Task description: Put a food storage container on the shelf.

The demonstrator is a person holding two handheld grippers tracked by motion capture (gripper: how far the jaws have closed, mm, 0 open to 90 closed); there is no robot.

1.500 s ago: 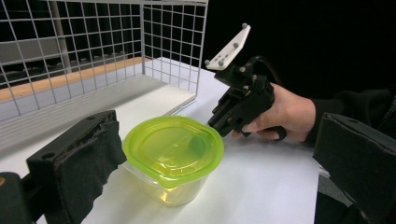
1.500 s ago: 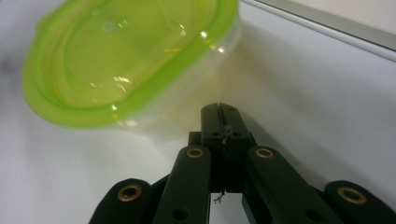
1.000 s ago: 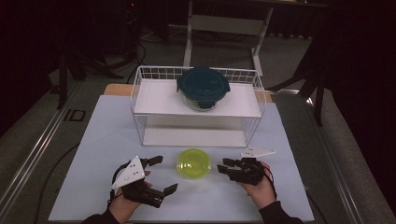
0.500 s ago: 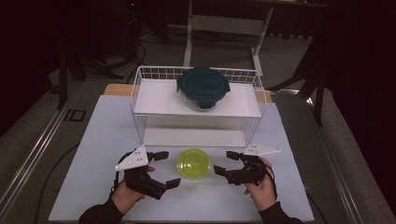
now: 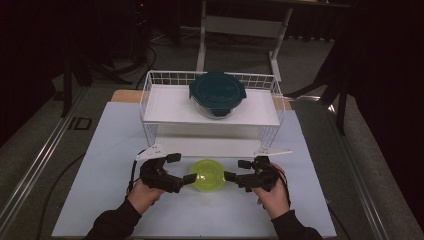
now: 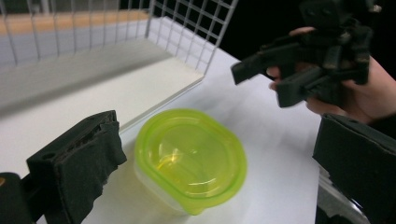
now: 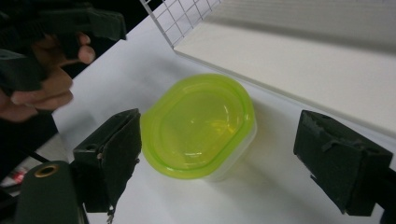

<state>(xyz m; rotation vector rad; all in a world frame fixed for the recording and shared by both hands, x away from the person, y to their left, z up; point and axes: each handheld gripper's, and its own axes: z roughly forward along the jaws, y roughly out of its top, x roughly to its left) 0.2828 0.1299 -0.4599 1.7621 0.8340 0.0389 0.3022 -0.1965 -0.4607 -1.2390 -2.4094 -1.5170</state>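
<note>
Container (image 5: 208,175), green-lidded, sits on the tabletop (image 5: 110,150) between both hand-held grippers: left (image 5: 181,170) spread apart, right (image 5: 237,170) just opened, nothing between. Likely light, slick plastic; grip its sidewalls under the lid rim.

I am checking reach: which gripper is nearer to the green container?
Left. The left gripper has a jaw almost at the green container; the right gripper stands slightly apart on the opposite side.
</note>
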